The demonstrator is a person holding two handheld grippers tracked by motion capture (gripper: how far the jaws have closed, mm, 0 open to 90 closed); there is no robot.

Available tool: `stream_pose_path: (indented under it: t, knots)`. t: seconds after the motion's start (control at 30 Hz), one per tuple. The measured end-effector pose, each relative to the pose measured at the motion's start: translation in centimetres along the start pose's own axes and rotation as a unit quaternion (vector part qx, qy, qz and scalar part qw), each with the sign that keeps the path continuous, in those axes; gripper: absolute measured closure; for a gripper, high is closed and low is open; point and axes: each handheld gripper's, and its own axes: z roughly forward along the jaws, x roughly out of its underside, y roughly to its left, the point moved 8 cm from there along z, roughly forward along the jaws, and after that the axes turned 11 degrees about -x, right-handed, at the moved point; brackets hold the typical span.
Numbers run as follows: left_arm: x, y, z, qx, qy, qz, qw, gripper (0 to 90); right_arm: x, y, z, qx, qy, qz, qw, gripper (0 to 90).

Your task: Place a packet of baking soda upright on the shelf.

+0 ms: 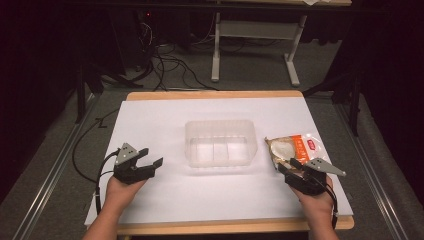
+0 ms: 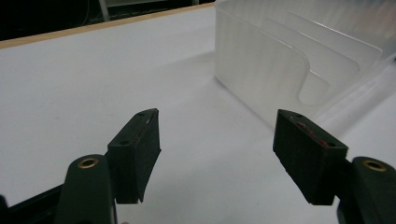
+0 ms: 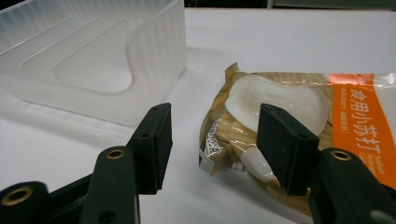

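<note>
Bare tabletop point(image 1: 150, 120) left of bin point(image 1: 218, 142)

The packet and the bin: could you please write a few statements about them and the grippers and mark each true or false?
1. The packet lies inside the bin. False: it lies on the table, right of the bin.
2. The right gripper has its jaws open at the packet's near end. True.
3. The left gripper holds the bin. False: its jaws are open, with nothing between them.
4. The bin has dividers inside. True.
5. The packet bears an orange label. True.
</note>
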Motion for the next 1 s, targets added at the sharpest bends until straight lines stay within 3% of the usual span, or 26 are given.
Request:
stream_pose_path:
  t: [0.2,0.43,0.67,0.83,0.97,1.0]
  knots:
    - [0.3,0.0,0.5,-0.001,0.015,-0.003,0.9999,33.9,-0.4,-0.5,-0.4,-0.004,-0.018,0.004,0.9998,45.9]
    - [0.5,-0.2,0.5,-0.003,0.021,0.003,0.9998,33.4,-0.6,-1.2,-0.5,0.005,-0.013,0.005,0.9999,43.7]
    - [0.5,-0.1,0.7,-0.011,0.019,0.013,0.9997,33.0,-1.3,-2.9,-0.9,0.029,-0.017,0.013,0.9994,39.6]
    - [0.7,0.0,0.5,-0.011,0.020,0.001,0.9997,32.4,-1.7,-4.1,-1.3,0.054,-0.016,0.015,0.9983,35.7]
    - [0.7,0.0,0.3,-0.010,0.019,0.003,0.9998,32.5,-2.2,-5.1,-2.1,0.066,-0.031,0.024,0.9970,33.5]
    - [0.7,0.0,0.2,-0.010,0.016,0.002,0.9998,32.5,-2.4,-6.0,-2.7,0.080,-0.040,0.032,0.9955,32.3]
